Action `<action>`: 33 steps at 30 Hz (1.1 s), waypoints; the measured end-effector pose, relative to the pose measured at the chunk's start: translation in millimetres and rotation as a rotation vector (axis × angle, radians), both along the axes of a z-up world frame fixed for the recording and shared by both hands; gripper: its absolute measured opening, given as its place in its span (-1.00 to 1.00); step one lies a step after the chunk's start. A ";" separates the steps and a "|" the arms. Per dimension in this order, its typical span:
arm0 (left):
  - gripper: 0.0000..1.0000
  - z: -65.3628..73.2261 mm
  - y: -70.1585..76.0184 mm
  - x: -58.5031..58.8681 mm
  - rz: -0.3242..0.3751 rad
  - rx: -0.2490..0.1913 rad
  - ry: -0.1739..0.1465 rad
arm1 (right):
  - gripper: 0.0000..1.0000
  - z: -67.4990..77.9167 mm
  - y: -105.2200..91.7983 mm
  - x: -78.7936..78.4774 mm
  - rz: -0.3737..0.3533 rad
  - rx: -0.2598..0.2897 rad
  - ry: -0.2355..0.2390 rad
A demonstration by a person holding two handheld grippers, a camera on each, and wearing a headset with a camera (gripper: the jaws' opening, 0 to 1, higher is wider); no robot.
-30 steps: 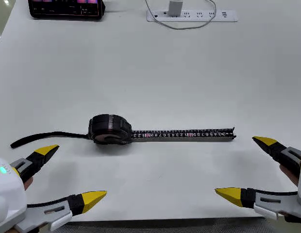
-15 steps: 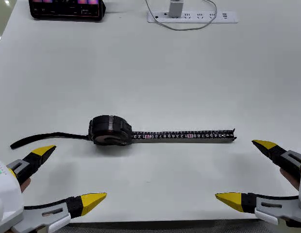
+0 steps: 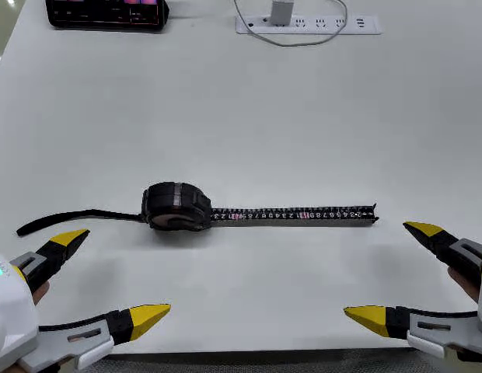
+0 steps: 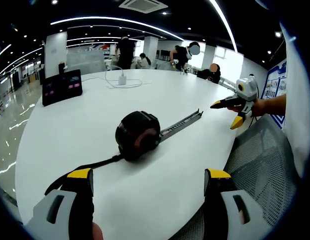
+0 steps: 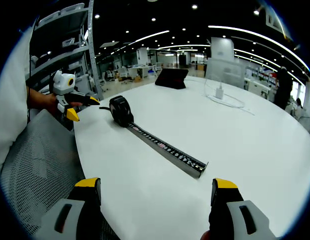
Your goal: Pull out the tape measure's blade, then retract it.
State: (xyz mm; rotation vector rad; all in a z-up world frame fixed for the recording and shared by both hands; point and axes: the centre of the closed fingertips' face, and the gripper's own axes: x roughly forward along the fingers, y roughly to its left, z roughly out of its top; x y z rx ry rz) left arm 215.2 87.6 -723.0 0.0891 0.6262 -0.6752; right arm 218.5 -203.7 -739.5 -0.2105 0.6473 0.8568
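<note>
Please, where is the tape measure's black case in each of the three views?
Head view: case left of centre, blade running right.
Left gripper view: case near the centre, blade going up-right.
Right gripper view: case upper left, blade coming toward the lower right.
Shared landmark: the dark screen, beyond the case.

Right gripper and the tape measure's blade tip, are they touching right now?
Apart. In the head view, bare table lies between the open right gripper and the end of the blade.
</note>
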 end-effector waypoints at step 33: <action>0.78 5.7 -5.7 8.9 0.015 -0.012 -0.003 | 0.79 6.1 2.0 6.3 0.005 0.004 -0.014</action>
